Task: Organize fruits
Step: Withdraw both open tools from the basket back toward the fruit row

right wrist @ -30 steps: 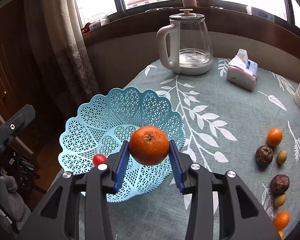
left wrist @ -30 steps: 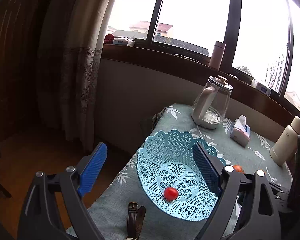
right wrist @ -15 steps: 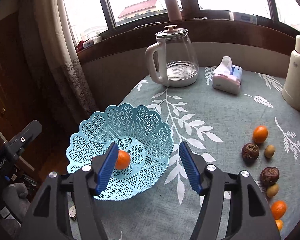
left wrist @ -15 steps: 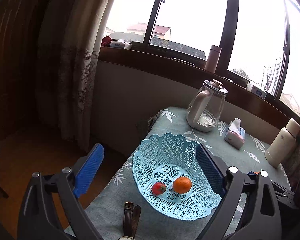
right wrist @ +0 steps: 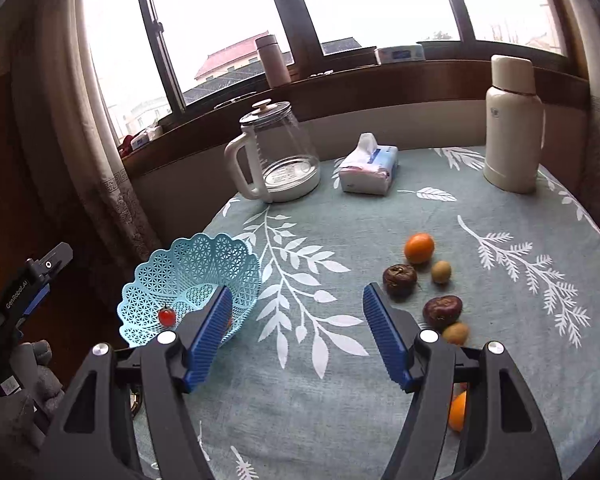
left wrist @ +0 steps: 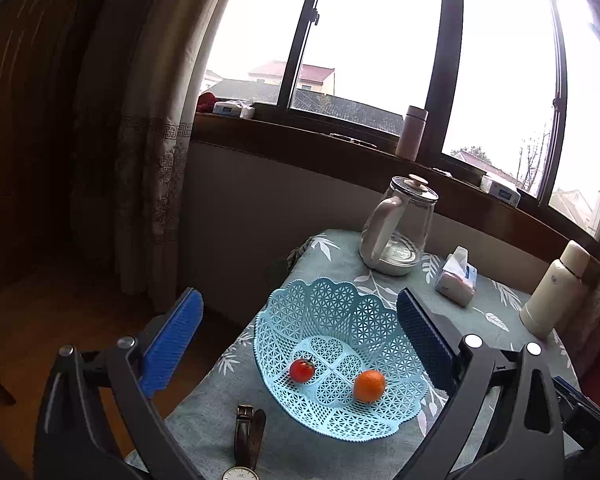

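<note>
On the table's left edge sat the basket (right wrist: 196, 276) holding tomato (left wrist: 301, 370) and orange (left wrist: 369, 385), both grippers' jaws apart and empty; loose fruit (right wrist: 419, 247) lay crowded at right, so a wide grab risked knocking neighbours rolling.

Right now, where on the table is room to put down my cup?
Bare cloth lies between the blue basket and the loose fruit, and in front of the tissue pack. It is crowded around the orange and brown fruits.
</note>
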Tool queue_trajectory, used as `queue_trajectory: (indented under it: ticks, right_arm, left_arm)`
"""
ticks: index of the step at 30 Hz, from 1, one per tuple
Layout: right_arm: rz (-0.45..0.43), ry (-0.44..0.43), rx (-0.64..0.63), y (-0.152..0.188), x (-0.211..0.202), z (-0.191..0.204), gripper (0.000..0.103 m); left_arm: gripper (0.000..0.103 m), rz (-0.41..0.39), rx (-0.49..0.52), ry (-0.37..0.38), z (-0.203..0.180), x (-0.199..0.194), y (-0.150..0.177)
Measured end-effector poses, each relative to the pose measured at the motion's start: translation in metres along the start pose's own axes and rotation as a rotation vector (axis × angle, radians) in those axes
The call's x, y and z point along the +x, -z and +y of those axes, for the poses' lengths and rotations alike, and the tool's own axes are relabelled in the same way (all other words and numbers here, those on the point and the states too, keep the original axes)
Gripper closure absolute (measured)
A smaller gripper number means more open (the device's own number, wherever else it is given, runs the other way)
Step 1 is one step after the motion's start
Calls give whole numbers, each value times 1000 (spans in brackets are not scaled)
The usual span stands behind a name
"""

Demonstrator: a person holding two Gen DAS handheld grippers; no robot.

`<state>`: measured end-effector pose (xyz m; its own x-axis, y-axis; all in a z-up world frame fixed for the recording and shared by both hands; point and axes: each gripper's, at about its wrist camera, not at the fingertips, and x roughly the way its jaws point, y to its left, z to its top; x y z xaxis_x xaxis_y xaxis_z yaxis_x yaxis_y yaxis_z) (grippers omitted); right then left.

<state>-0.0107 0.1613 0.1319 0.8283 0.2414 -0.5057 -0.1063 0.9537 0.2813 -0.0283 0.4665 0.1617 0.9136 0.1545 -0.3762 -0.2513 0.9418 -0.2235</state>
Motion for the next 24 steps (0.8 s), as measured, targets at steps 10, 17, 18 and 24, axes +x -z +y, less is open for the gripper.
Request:
queue_trajectory:
  ticks: [10,17,18,24]
  right_arm:
    - [-53,112,82,14,-38,-62,28]
    - [-84,199,129,25,-62,-102,28]
    - [-84,211,137,27,-65,-109,28]
    - [-72,292,172,43,-81,-146,28]
  left_arm:
    - [3,1,60,36,-32,-5,12]
    - [3,-23,65,76,-52,-14,24]
    - [3,-23,68,82,-54,-14,26]
    - [3,-12,95,102,-70,-19,35]
